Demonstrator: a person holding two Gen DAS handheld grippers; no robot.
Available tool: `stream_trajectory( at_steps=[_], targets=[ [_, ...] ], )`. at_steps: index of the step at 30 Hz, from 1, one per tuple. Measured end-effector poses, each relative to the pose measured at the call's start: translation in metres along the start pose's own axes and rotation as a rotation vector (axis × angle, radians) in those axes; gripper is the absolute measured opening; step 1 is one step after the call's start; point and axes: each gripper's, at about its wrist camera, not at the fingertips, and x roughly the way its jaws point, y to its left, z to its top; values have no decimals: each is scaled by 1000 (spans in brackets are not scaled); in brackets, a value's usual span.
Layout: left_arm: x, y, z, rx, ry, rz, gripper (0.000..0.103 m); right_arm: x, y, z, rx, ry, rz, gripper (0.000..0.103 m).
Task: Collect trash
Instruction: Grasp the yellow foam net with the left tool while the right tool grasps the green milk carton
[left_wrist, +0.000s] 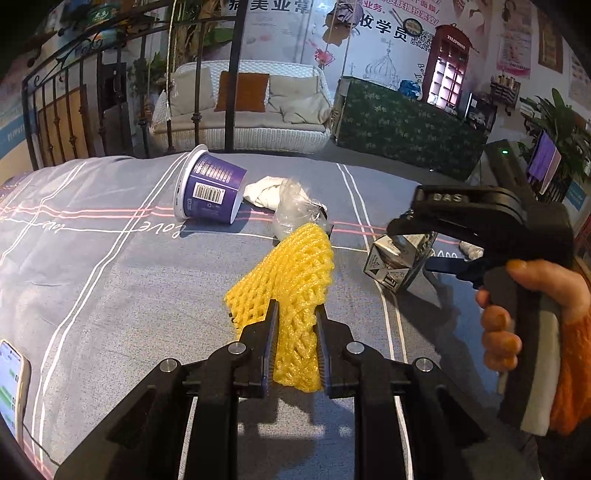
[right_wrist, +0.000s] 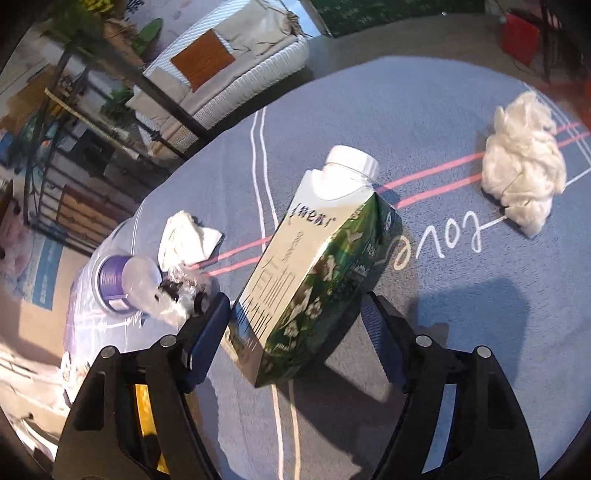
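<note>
Trash lies scattered over the grey-blue bedspread (left_wrist: 110, 280): we see a purple cup (left_wrist: 210, 188) on its side and a green carton (right_wrist: 314, 266) lying between our right gripper's (right_wrist: 295, 317) parted fingers, untouched. Our left gripper (left_wrist: 295, 314) is clamped on yellow foam netting (left_wrist: 295, 273), near crumpled tissue (right_wrist: 522, 177).

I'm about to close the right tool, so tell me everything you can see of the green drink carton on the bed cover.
The green drink carton is a tall, gable-topped paper pack with a white screw cap, still on. One face is pale with printed text, the adjoining one dark green with white flowers. It lies tilted on the blue-grey bed cover, cap pointing away from the camera. Its lower end sits between the right tool's open fingers; the left finger looks very close, but contact is unclear.
</note>
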Motion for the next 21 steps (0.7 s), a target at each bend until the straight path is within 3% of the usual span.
stream_trajectory(
  at_steps=[8, 15, 21],
  targets=[
    [1, -9, -5, 27, 0, 4, 19, 23, 5, 6, 92, 35, 48, 69],
    [2, -14, -7, 39, 8, 0, 19, 11, 20, -2, -43, -20, 38, 49],
    [2, -21, -6, 55, 10, -5, 19, -9, 22, -17, -140, -43, 69, 49]
  ],
)
